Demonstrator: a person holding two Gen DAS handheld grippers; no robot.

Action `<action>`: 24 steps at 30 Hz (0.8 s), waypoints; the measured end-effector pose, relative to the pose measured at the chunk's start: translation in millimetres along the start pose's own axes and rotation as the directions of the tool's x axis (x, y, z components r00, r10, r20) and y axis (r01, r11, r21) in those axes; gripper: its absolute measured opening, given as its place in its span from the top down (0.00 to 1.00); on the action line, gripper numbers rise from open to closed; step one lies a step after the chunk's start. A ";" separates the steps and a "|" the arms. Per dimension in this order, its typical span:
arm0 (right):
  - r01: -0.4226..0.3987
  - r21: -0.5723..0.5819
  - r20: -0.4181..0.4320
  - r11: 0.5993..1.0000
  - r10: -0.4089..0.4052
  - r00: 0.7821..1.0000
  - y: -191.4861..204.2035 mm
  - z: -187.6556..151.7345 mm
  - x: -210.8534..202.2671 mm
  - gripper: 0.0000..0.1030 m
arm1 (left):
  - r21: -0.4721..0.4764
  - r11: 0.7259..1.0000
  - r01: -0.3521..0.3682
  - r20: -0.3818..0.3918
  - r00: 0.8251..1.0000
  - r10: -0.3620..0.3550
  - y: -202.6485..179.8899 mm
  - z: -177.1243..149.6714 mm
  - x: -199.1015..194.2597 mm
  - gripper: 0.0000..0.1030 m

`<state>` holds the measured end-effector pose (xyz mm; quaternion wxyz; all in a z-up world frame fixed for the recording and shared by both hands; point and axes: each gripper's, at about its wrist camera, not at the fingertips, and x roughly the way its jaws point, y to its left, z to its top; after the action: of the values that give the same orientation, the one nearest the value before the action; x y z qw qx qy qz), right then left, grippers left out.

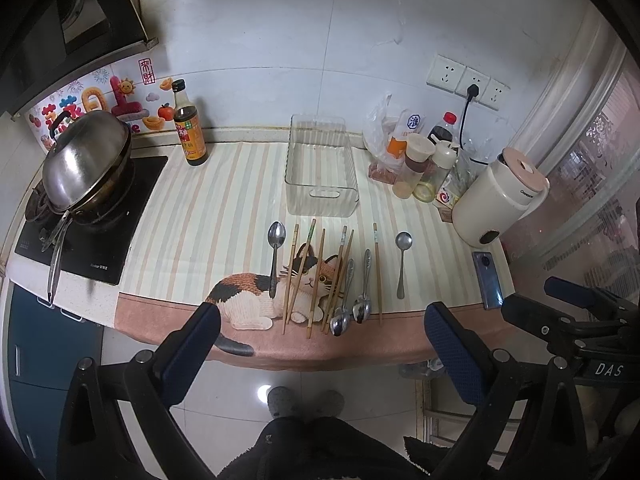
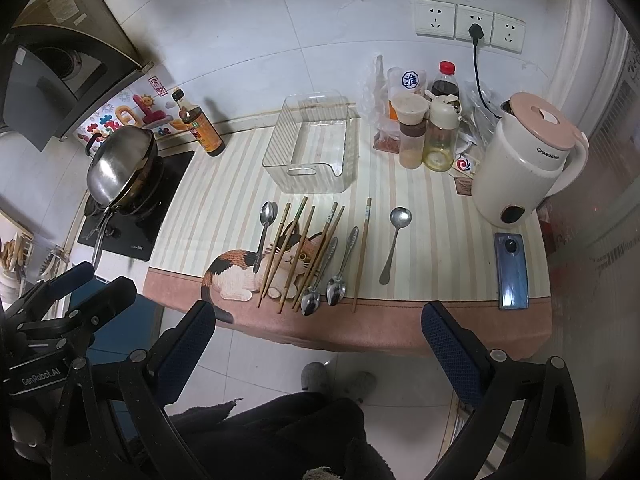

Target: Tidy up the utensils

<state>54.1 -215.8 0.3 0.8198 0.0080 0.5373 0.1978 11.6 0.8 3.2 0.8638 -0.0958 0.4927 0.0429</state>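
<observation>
Both the left hand-held gripper (image 1: 320,344) and the right hand-held gripper (image 2: 320,340) hang released. Spoons (image 1: 276,258) and chopsticks (image 1: 311,276) lie mid-frame on the desk (image 1: 192,208), below the clear bin (image 1: 320,168). They look light, stiff and slippery; pinch mid-handle.
</observation>
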 end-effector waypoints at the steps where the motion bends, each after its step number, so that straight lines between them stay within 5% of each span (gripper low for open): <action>1: 0.001 0.000 0.000 1.000 -0.001 1.000 0.2 -0.5 0.2 0.00 | 0.000 1.000 0.000 0.000 1.000 0.000 0.0 0.0 0.1 0.00; 24: -0.002 0.001 0.004 1.000 0.002 1.000 4.7 13.0 -3.3 0.00 | -0.005 1.000 0.004 0.003 1.000 -0.004 -0.3 0.7 1.5 0.00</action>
<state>63.0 -209.9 9.7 0.8208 0.0092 0.5357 0.1982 13.1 0.5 2.3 0.8644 -0.0988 0.4912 0.0424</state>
